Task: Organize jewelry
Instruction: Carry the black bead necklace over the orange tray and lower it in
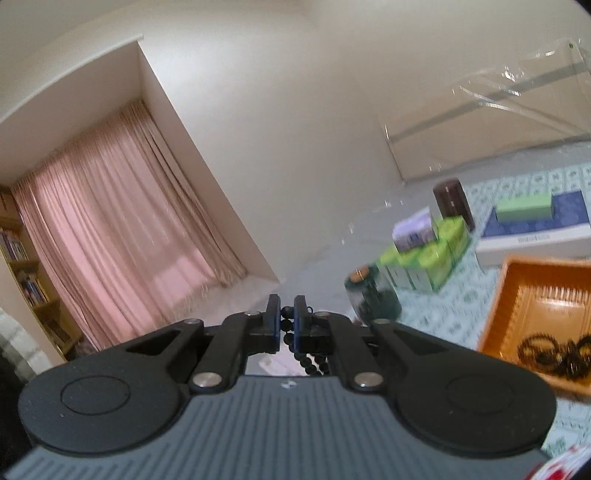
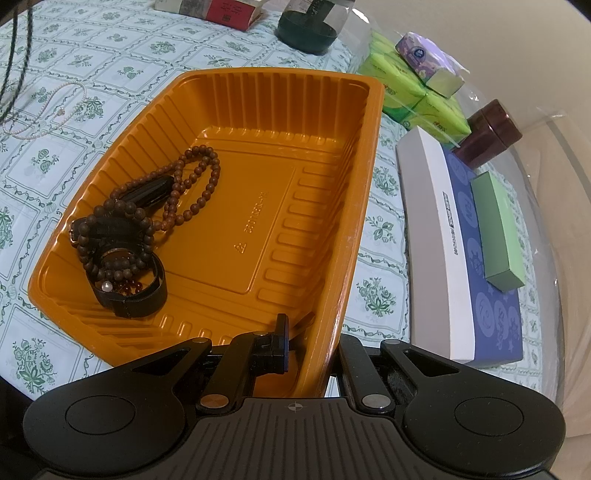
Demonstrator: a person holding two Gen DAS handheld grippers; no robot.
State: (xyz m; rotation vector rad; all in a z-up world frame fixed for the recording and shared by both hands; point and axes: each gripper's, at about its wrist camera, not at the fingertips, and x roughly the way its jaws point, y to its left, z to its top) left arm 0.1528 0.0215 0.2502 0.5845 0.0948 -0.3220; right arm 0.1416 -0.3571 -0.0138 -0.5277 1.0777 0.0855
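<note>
My left gripper (image 1: 287, 320) is shut on a string of black beads (image 1: 308, 360) that hangs down between its fingers, raised above the table. My right gripper (image 2: 308, 350) is shut on the near wall of the orange plastic tray (image 2: 354, 192); its left finger is inside the tray and its right finger is hidden behind the wall. In the tray lie brown bead strings (image 2: 192, 184) and a black band (image 2: 140, 295). The tray also shows in the left wrist view (image 1: 517, 288). A white pearl necklace (image 2: 51, 110) lies on the tablecloth to the tray's left.
Green tissue packs (image 2: 417, 96), a dark red jar (image 2: 487, 133), a white and blue box (image 2: 461, 258) with a green block (image 2: 498, 229) on it stand right of the tray. A dark green jar (image 2: 306, 26) and a red box (image 2: 221, 11) stand behind it.
</note>
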